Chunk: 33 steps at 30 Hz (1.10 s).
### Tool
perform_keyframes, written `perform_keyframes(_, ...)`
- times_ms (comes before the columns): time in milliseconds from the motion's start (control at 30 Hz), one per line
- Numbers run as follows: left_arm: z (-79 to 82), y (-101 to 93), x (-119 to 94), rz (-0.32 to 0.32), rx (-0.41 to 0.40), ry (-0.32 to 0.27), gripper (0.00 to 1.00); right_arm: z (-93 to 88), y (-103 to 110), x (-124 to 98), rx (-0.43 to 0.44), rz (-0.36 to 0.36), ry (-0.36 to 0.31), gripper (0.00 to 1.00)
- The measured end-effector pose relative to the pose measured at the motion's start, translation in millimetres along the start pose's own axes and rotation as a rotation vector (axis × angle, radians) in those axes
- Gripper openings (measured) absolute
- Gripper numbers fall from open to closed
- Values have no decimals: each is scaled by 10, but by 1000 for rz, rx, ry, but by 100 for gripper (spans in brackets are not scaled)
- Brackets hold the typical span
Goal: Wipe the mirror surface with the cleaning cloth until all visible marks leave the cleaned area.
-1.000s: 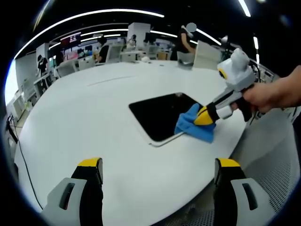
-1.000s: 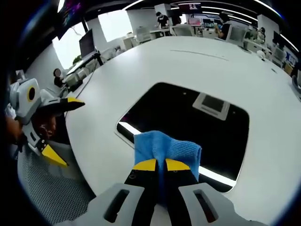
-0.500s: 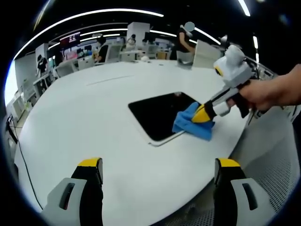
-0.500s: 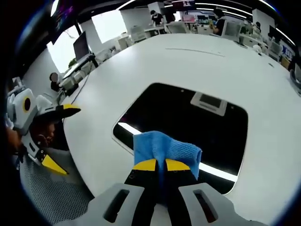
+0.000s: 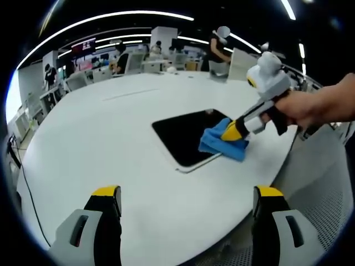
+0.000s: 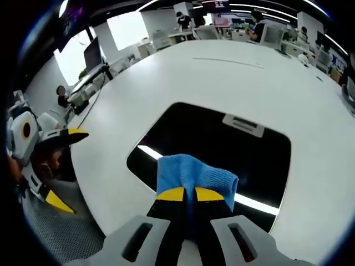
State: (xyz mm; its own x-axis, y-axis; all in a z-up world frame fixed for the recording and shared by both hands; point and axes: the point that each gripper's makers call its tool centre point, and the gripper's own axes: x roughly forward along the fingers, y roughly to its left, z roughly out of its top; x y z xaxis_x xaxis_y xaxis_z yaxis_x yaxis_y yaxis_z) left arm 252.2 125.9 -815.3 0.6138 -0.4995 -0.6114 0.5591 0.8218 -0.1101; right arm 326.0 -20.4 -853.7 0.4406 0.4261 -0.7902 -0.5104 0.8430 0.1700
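A dark rectangular mirror with rounded corners lies flat on the white table. My right gripper is shut on a blue cleaning cloth, which rests on the mirror's near edge. A hand holds that gripper from the right. In the left gripper view my left gripper stands open, low over the table's front edge and well short of the mirror. It also appears at the left of the right gripper view as the left gripper, off the table.
Desks, monitors and several people fill the office behind the table. A grey mesh surface lies beyond the table's right edge. The wide white tabletop stretches past the mirror.
My right gripper has slid the blue cloth a little further onto the mirror. The left gripper has stayed still.
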Motion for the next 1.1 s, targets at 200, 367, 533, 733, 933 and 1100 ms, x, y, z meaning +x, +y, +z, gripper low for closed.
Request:
perform_keyframes(200, 2, 1, 1, -1, -1, -2, 99, 51, -32, 30, 9, -5, 0, 0)
perform_keyframes(367, 3, 3, 3, -1, -3, -2, 99, 89, -53, 52, 8, -12, -1, 0)
perform_keyframes(533, 6, -16, -4, -7, -6, 0, 99, 133, -78, 79, 8, -16, 0, 0)
perform_keyframes(733, 2, -19, -1, -7, -5, 2, 99, 205, -130, 127, 11, -22, -1, 0)
perform_keyframes(933, 3, -15, -5, -4, -7, 3, 99, 274, -175, 166, 10, -27, 1, 0)
perform_keyframes(1100, 1, 7, -2, 4, -5, 0, 99, 326, -217, 203, 27, -30, 0, 0)
